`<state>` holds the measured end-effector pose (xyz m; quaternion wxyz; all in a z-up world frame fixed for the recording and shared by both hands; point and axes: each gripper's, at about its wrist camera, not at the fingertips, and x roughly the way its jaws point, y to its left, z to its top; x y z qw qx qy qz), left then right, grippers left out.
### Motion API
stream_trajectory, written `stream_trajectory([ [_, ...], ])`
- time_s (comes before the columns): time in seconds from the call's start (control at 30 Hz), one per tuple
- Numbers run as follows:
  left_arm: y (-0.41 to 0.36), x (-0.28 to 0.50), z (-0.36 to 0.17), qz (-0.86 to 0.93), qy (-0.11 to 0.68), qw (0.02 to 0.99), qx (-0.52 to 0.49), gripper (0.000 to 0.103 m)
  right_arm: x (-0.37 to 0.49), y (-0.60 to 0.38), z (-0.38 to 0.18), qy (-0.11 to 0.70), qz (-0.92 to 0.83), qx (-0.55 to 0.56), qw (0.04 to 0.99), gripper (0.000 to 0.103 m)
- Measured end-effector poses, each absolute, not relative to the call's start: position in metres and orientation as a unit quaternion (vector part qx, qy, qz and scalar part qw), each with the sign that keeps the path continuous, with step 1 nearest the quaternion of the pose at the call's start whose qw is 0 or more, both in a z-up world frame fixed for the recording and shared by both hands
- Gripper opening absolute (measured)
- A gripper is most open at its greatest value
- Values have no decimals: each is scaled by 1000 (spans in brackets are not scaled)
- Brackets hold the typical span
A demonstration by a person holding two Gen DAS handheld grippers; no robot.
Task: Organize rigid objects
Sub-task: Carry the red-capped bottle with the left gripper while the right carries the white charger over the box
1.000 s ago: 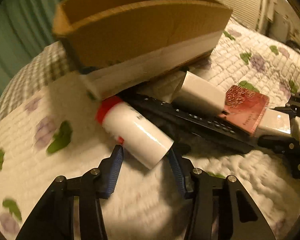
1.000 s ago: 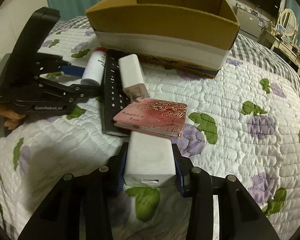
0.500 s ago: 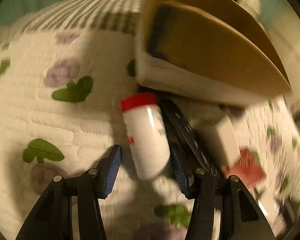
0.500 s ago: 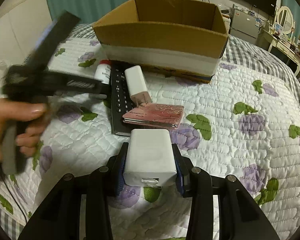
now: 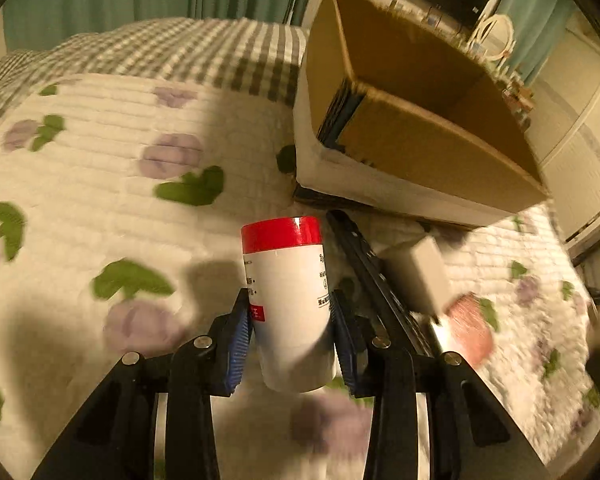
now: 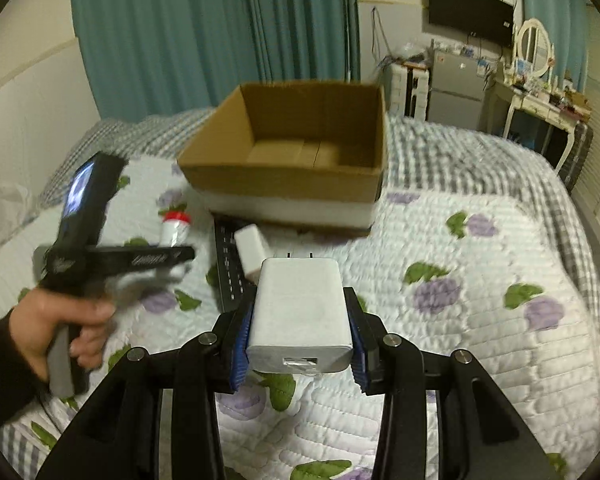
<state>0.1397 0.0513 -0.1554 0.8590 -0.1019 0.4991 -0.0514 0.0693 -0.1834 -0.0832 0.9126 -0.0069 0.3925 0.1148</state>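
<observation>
ahead of both pairs of fingers we see the floral quilt (image 6: 480, 280) carrying an open cardboard box (image 6: 296, 184), with a black remote control (image 5: 374, 276) and a small white adapter (image 5: 418, 276) lying just right of our left fingers. our right gripper (image 6: 300, 344) is closed on a white usb charger (image 6: 300, 316), prongs pointing forward. our left gripper (image 5: 290, 332) is clamped on a white bottle with a red cap (image 5: 286, 292), lifted off the quilt, cap forward.

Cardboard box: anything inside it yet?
No. The right wrist view shows the cardboard box with only its bare floor inside.
</observation>
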Motion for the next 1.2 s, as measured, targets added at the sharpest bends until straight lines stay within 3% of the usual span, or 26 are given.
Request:
stream_trajectory([
  [0.2,66,94,-109,-75,441,889,-99,38,55,-183,-45,342,115,-5,933,40],
  [0.57,24,40,-10,-105,300,947,-45,38,36,-168,33,239,117,-40,963,40],
  [0.9,3,58,54,-118,202,972,-8,38,50,-159,74,181,126,-48,974,40],
  [1.2,-1,103,80,-133,174,976,-7,38,93,-162,97,139,126,-42,981,40],
])
